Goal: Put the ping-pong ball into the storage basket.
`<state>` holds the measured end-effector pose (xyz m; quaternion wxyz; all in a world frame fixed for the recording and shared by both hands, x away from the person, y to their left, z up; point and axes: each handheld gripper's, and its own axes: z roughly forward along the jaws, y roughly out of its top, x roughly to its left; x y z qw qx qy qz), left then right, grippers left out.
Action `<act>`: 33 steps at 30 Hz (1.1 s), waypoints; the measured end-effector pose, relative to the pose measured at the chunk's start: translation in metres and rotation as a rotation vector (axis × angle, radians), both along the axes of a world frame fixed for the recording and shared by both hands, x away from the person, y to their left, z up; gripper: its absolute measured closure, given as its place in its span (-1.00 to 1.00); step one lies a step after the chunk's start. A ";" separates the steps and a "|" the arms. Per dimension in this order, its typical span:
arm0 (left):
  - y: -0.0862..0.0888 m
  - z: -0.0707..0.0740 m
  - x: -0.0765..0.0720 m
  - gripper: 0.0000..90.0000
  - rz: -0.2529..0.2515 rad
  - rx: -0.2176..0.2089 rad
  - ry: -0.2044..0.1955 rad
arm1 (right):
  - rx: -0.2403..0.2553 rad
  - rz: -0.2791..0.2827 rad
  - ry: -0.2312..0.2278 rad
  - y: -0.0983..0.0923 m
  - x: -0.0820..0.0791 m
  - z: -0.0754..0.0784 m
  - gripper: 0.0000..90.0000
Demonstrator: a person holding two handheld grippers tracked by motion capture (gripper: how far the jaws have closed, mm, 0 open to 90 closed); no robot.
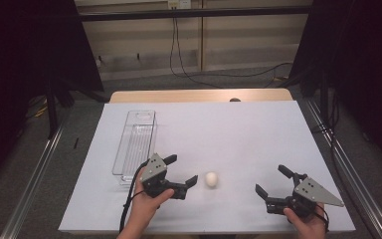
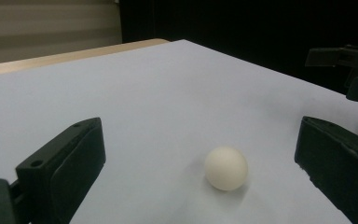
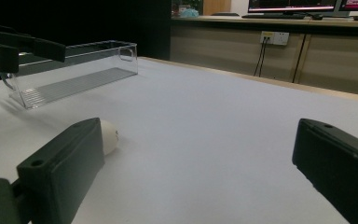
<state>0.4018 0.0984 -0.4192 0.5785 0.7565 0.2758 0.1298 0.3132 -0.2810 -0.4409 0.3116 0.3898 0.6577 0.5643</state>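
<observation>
The table (image 1: pixel 258 94) is covered by a white sheet (image 1: pixel 238 134). On the sheet, an egg (image 1: pixel 211 179) and a clear bin (image 1: pixel 135 144) are set apart.

We find no legible text, label, brand or number in any view. The monitors (image 3: pixel 303 5) behind the table show bright screens, but their content is too small to read.

You see a cream-white egg (image 1: pixel 211 179) on the pale lavender-white sheet (image 1: pixel 229 134) that covers your light wooden table (image 1: pixel 199 95). Your left gripper (image 1: pixel 182 170) and right gripper (image 1: pixel 273 180) are black, each topped with a grey plate. The bin (image 1: pixel 135 142) is clear plastic with a finely ribbed floor.
</observation>
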 end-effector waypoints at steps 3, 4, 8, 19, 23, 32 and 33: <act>-0.002 0.000 0.001 -0.96 0.005 -0.004 0.003 | 0.002 0.001 0.003 0.000 0.000 0.000 -0.96; -0.003 -0.001 0.001 -0.96 -0.001 -0.008 0.006 | 0.003 -0.002 0.002 0.000 0.000 0.000 -0.96; -0.004 -0.001 0.002 -0.96 -0.007 0.009 0.007 | 0.002 0.004 0.001 0.000 0.000 0.000 -0.96; -0.010 -0.003 0.002 -0.96 -0.004 0.015 0.013 | 0.007 -0.001 0.002 0.001 0.000 0.000 -0.96; -0.012 -0.003 0.002 -0.96 -0.014 0.032 0.019 | 0.003 0.003 -0.001 0.000 0.000 0.000 -0.96; -0.018 -0.007 0.003 -0.96 -0.034 0.056 0.031 | 0.002 0.009 -0.001 0.001 0.001 0.000 -0.96; -0.018 -0.007 0.004 -0.96 -0.032 0.063 0.029 | 0.005 0.007 0.003 0.001 0.000 0.000 -0.96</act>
